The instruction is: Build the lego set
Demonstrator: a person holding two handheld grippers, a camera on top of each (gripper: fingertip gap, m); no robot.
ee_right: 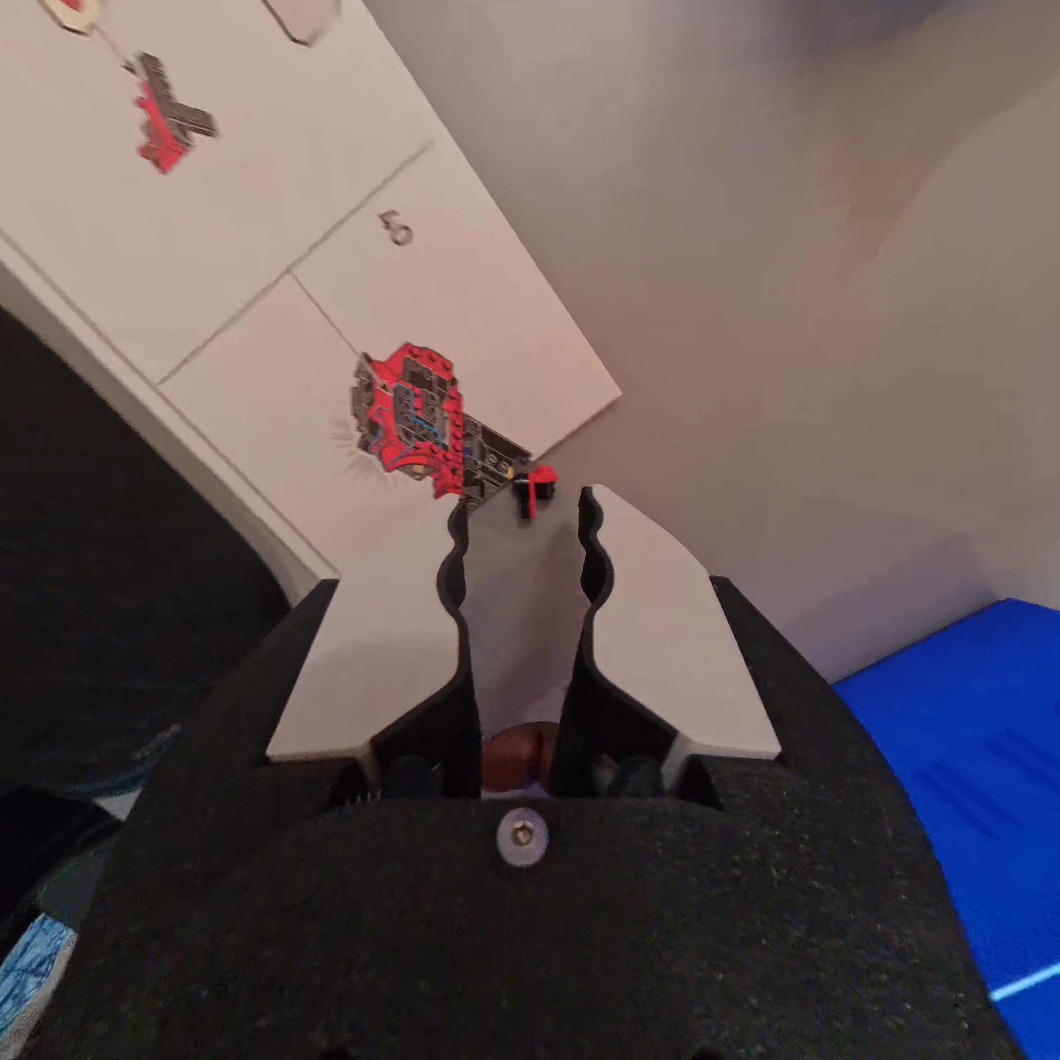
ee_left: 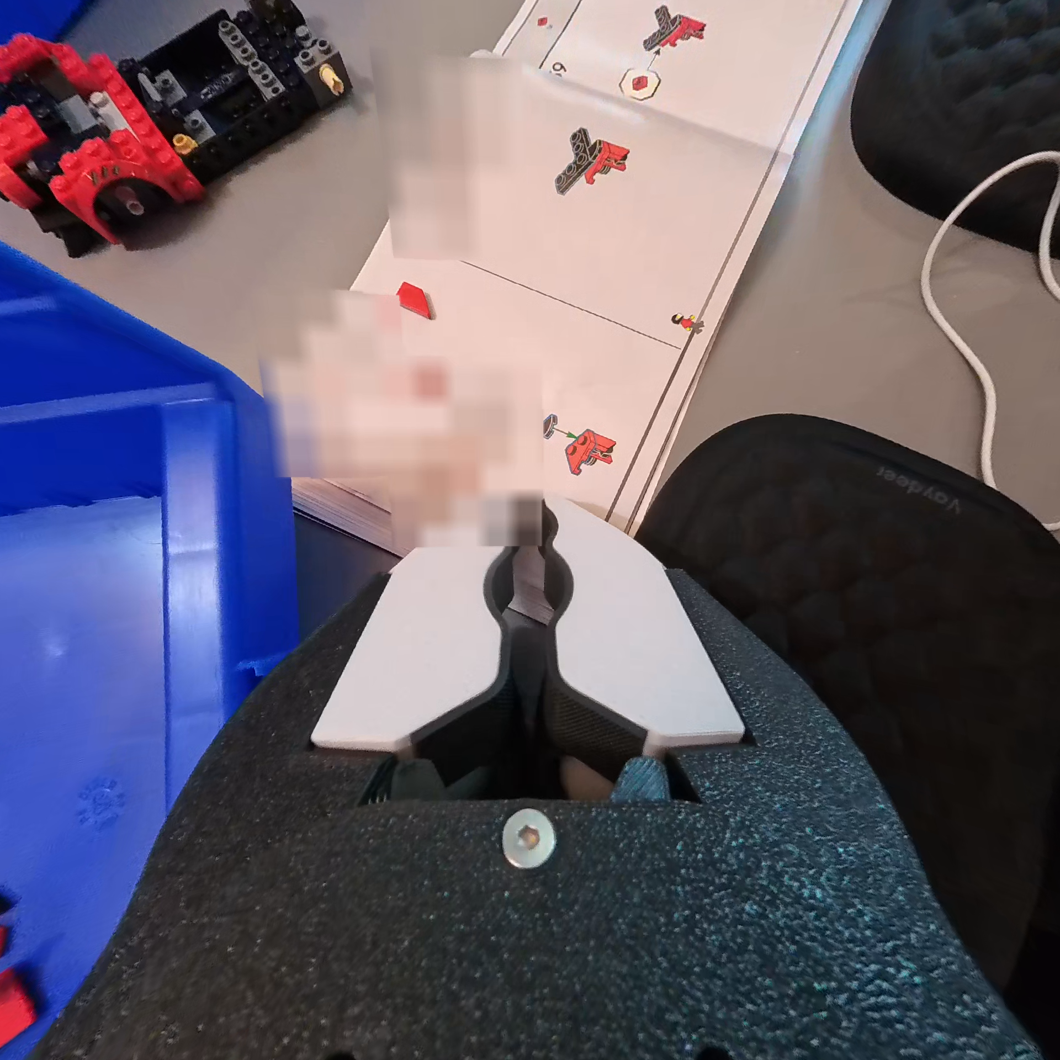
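The partly built red and black lego car (ee_left: 115, 126) stands on the grey table at the far left. The open instruction booklet (ee_left: 602, 229) lies ahead, with a small red tile (ee_left: 414, 298) on its page. My left gripper (ee_left: 530, 519) has its jaws drawn close together over the booklet's near edge. A blurred patch hides its tips, so I cannot tell whether it holds anything. My right gripper (ee_right: 523, 505) is open and empty. A small red and black lego sub-assembly (ee_right: 539, 482) lies on the table just beyond its fingertips, beside the corner of the booklet (ee_right: 229, 229).
A blue parts bin (ee_left: 115, 459) stands close on the left with red pieces (ee_left: 11, 1004) in it. A black padded cushion (ee_left: 860, 545) lies on the right, with another dark cushion (ee_left: 975, 115) and a white cable (ee_left: 963, 287) behind it. A blue surface (ee_right: 975, 774) is at the right.
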